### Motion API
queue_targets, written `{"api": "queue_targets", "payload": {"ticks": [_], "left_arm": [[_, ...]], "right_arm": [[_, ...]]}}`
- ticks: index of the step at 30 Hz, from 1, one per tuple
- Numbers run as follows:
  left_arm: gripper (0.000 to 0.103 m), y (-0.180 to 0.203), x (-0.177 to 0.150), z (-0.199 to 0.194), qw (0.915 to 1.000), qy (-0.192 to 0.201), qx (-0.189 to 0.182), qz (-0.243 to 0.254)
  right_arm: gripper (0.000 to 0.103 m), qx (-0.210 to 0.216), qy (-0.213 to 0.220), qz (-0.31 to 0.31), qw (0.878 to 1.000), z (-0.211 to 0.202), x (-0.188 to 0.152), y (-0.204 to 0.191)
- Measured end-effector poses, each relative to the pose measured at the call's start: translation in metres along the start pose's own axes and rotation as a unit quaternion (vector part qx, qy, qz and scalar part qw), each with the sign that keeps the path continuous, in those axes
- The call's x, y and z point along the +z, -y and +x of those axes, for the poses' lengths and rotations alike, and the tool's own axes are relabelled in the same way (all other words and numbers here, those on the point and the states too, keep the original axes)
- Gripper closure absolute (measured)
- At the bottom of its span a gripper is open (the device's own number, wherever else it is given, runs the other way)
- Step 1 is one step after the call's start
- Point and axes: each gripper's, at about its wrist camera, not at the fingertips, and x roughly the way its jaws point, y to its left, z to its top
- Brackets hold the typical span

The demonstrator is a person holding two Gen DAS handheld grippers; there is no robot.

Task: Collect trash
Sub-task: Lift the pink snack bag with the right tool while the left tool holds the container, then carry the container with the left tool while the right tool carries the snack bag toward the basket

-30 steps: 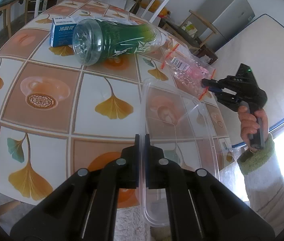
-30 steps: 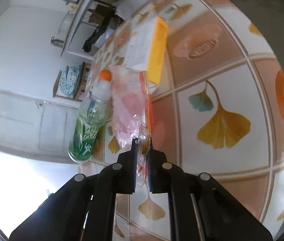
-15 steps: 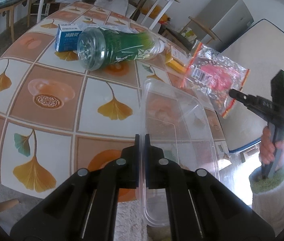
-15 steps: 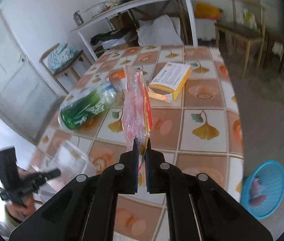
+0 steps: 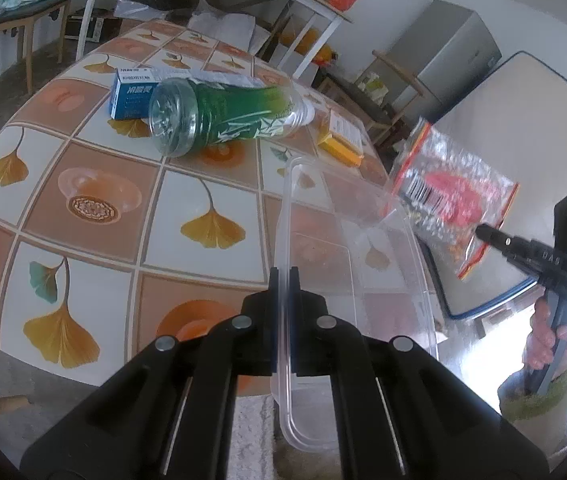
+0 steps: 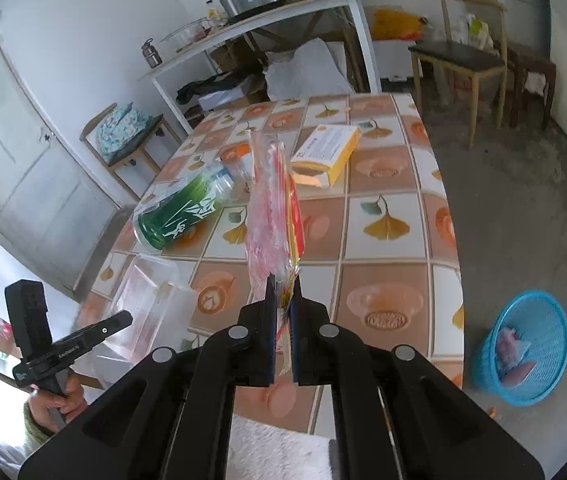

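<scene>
Two claws are each pinching one piece of trash above the counter (image 5: 211, 184). The left claw (image 5: 283, 280) is pressed together on the thin rim of a clear plastic tray (image 5: 363, 264), which is jutting away from it toward twelve o'clock in the left wrist view. The right claw (image 6: 283, 300) is squeezing the bottom edge of a crinkly red snack bag (image 6: 273, 216), which is standing up edge-on in front of it, clear of the counter.

Trash is also lying loose on the counter: a green bottle (image 5: 227, 116) on its side at about eleven o'clock in the left wrist view, a blue box (image 5: 131, 94) just behind it, and a yellow box (image 6: 327, 152) near one o'clock in the right wrist view. A blue basket (image 6: 523, 344) is sitting on the floor at four o'clock in that view, probably the drop point.

Slipping is the likely trouble: the bag is slick film caught only by a corner, and the tray is hanging from one narrow rim, so a quick swing toward the basket could be twisting either one free and dropping it short onto the floor.
</scene>
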Motion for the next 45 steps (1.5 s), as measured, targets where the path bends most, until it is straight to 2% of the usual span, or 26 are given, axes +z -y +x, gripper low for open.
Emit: {"api": "queue_targets", "payload": {"ticks": [12,32,45], "left_arm": [[0.101,-0.001,0.002,-0.013,0.9998,0.017,-0.005,0.0],[0.101,-0.014,-0.002,-0.022,0.9995,0.027,-0.007,-0.016],[0.101,-0.01,-0.001,-0.028,0.9992,0.037,-0.004,-0.015]], "right_arm": [[0.097,0.008,0.003,0.016,1.0,-0.005,-0.002,-0.009],[0.097,0.008,0.0,0.009,1.0,-0.001,0.0,-0.024],[0.097,0.019,0.011,0.01,1.0,-0.007,0.001,-0.024]]}}
